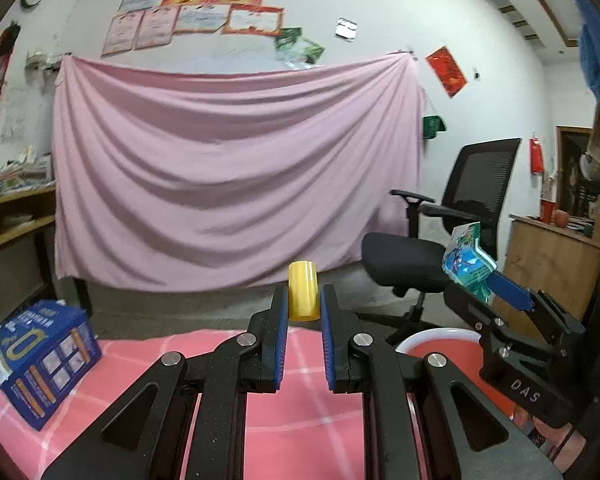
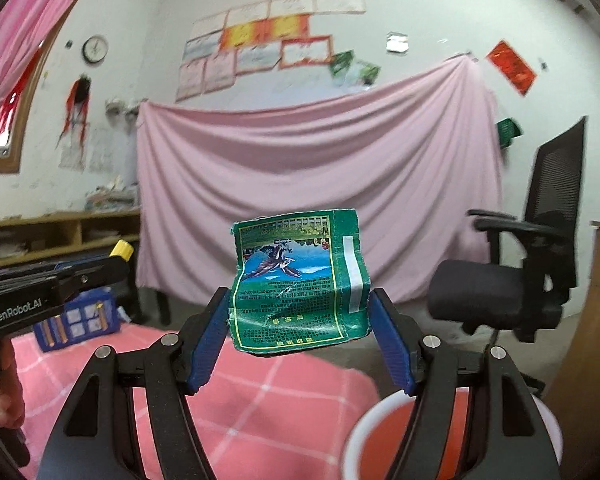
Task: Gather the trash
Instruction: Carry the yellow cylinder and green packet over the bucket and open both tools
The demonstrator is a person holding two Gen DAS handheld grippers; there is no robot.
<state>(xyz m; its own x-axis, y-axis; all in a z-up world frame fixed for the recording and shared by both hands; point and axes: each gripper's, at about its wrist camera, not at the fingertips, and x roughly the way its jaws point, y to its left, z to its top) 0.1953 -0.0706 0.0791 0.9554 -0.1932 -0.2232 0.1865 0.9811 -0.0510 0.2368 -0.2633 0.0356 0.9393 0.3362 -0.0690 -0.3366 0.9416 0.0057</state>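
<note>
Lived-in home room: certificates pasted on wall, pink sheet hung, office chair, clock.

Open pink tablecloth lay ahead; a blue carton crowded its left edge, a red basin its right.

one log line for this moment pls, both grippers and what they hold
left gripper: shut on yellow tube | right gripper: shut on green wrapper | both lifted above pink cloth | red bin below right

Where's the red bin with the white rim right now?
The red bin sits low on the right in both wrist views, beside the pink checked cloth, below the right gripper holding the green wrapper.
</note>
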